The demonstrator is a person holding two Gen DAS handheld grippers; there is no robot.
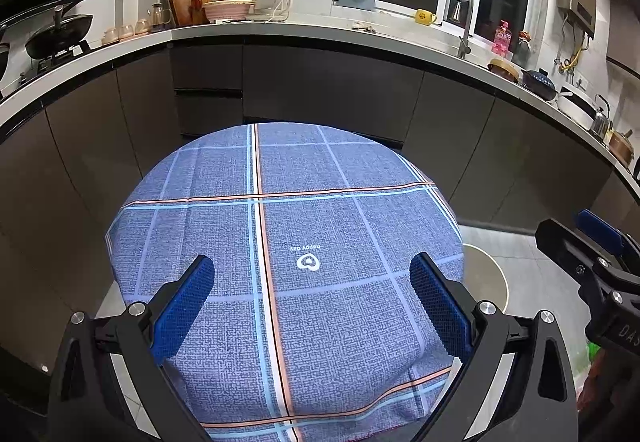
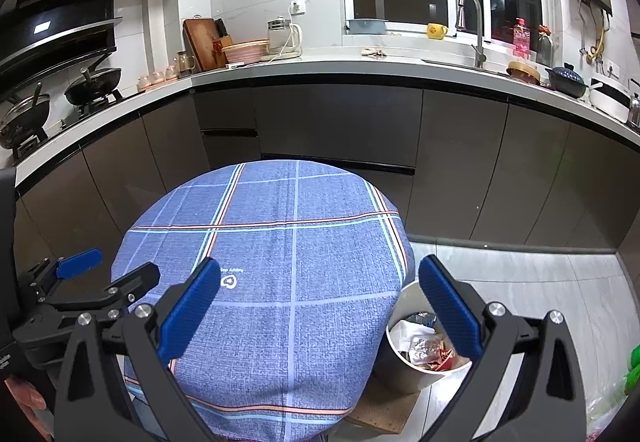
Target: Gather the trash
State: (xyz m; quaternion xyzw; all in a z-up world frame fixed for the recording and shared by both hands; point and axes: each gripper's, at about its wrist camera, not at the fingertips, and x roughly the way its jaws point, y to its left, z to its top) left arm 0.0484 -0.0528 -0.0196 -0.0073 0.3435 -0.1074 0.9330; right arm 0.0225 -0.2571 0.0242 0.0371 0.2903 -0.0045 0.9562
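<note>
Both grippers spread wide, nothing held: left gripper (image 1: 312, 282) over the tablecloth (image 1: 340, 202), right gripper (image 2: 320, 282) w/ trash bin (image 2: 404, 370) just below-right.

From my right wrist camera, a round pale trash bin (image 2: 404, 370) stands upright on the tiled floor just beside the cloth-covered table, holding crumpled wrappers (image 2: 426, 346), white, silvery and red. My left wrist view catches only its rim (image 1: 494, 274) past the tablecloth's edge.
</note>
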